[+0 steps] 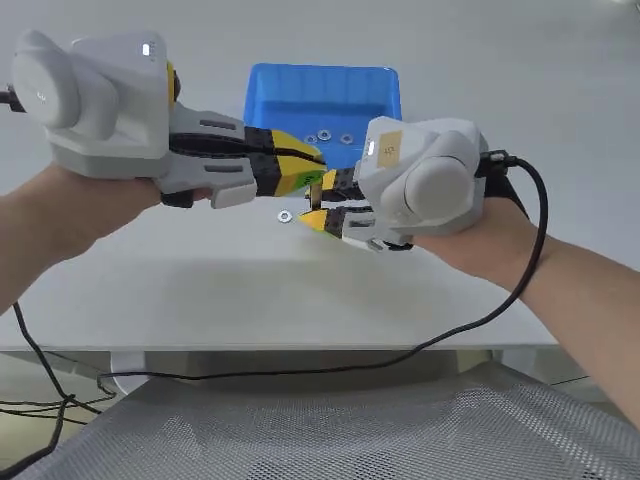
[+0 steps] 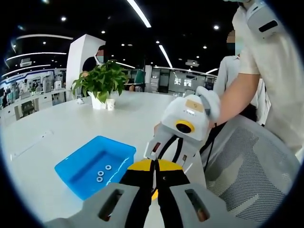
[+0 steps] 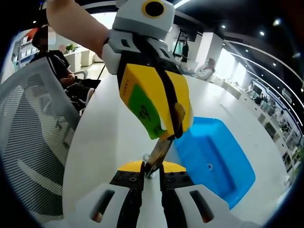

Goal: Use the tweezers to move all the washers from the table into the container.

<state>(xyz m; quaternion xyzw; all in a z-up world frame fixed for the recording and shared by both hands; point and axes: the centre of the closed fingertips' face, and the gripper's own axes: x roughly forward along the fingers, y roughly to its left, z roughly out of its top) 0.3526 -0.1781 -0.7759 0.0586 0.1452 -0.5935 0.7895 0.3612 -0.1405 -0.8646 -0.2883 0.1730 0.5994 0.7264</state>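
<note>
Nearest: right tongs, narrowed to a pinch on the lower part of the tweezers, a thin flat strip of dull metal. Just beyond, meeting them head-on: left tongs, likewise squeezed narrow, clamping the tweezers' upper end between yellow-and-black jaws. Probably a handover or regrip, settling the tool before a pick.

Below the tool, on the smooth white surface: one loose washer, a small flat shiny ring, near the container on the person's side of it. Next move, at a guess: free one grip, bring the tweezer points down onto that ring's edge, squeeze gently, lift without skidding it across the slick top.

Farthest: the container itself, blue plastic, rectangular, rounded corners, glossy walls, with several washers already lying on its floor.
</note>
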